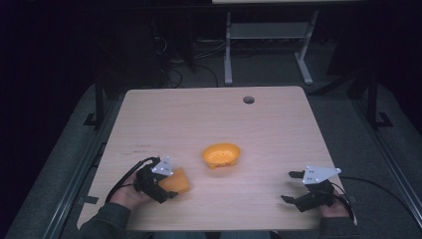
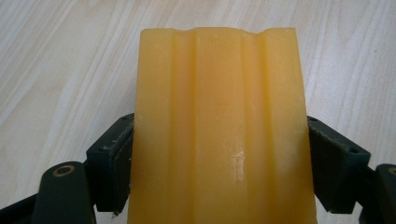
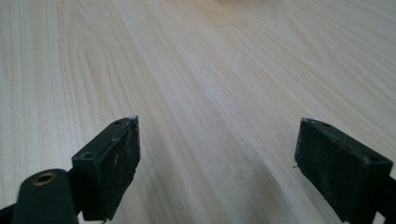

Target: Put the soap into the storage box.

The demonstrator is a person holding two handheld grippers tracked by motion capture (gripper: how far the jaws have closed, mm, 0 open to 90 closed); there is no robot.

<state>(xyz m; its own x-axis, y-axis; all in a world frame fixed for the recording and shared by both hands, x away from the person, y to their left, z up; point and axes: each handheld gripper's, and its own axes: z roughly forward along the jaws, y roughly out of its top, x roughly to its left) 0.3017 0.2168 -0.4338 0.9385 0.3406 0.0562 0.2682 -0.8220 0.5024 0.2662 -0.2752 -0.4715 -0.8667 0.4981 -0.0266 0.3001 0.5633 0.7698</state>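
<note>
Two claws: left point(image 1: 166, 191) clamps yellow block point(image 2: 219, 126) (orange bowl point(image 1: 222, 155) nearby), right point(image 1: 292, 186) gapes empty.

The block point(image 1: 177, 181) sits between the jaws of the left gripper point(image 1: 166, 188), near the front left of the table point(image 1: 278, 129), and reaches out ahead of them over the tabletop. The bowl point(image 1: 222, 155) lies on the table ahead of that gripper and to its right. The right gripper point(image 1: 293, 186) is well apart at the front right, the bowl ahead of it to its left.
</note>
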